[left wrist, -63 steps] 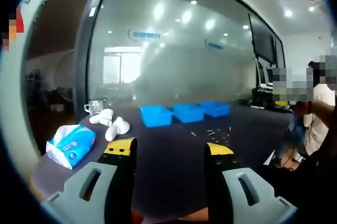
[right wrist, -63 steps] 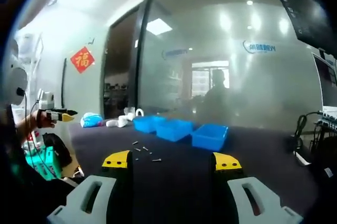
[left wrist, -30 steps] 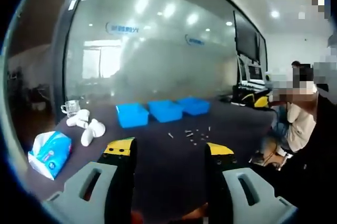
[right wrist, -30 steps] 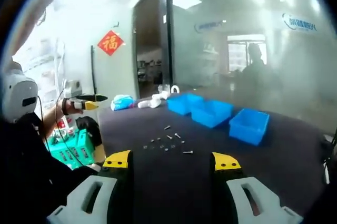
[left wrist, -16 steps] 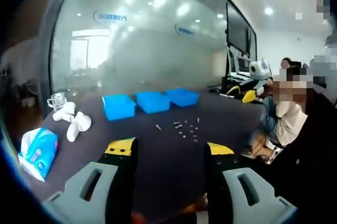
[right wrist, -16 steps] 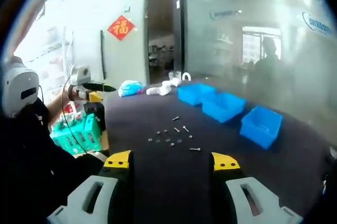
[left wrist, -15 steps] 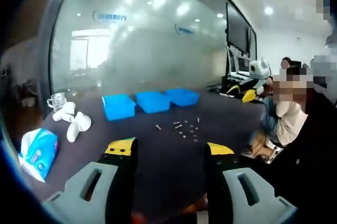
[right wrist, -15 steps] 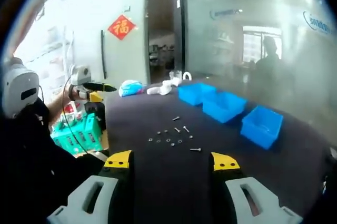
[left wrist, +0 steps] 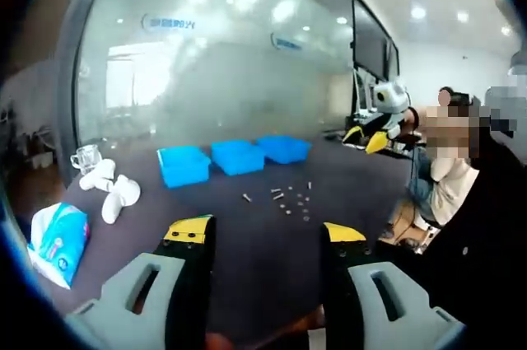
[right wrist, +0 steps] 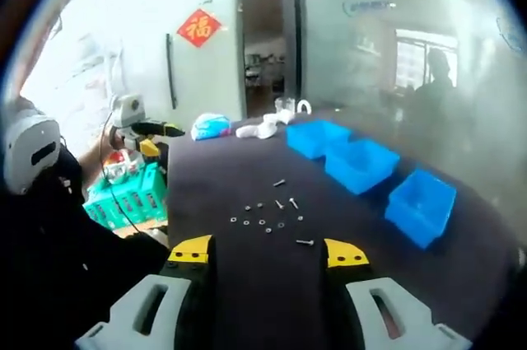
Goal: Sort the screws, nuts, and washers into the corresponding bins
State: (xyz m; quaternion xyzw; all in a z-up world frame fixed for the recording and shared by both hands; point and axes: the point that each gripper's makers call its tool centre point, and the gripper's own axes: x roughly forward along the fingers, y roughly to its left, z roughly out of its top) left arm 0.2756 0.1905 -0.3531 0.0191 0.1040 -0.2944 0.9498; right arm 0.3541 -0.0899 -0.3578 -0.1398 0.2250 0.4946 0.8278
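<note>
Three blue bins [left wrist: 236, 157] stand in a row on a dark table [left wrist: 255, 243]; in the right gripper view the bins [right wrist: 361, 164] run along the right side. Several small screws, nuts and washers [left wrist: 290, 198] lie scattered in front of them, seen in the right gripper view as loose parts [right wrist: 270, 214] mid-table. My left gripper [left wrist: 265, 232] hangs open and empty over the near table edge. My right gripper [right wrist: 268, 252] is open too, just short of the parts. The other gripper [right wrist: 136, 130] shows at the left, and the right one [left wrist: 375, 123] shows at the right.
A blue tissue pack [left wrist: 56, 239] and white cylindrical pieces [left wrist: 115, 189] lie at the table's left end, with a glass cup [left wrist: 85, 158] behind. A glass wall stands behind the table. A person [left wrist: 461, 202] is at the right; a green crate [right wrist: 130, 198] sits beside the table.
Both views have swung and dipped toward the table; the loose parts sit closer to my right gripper. Nothing on the table has moved, and both grippers stay open.
</note>
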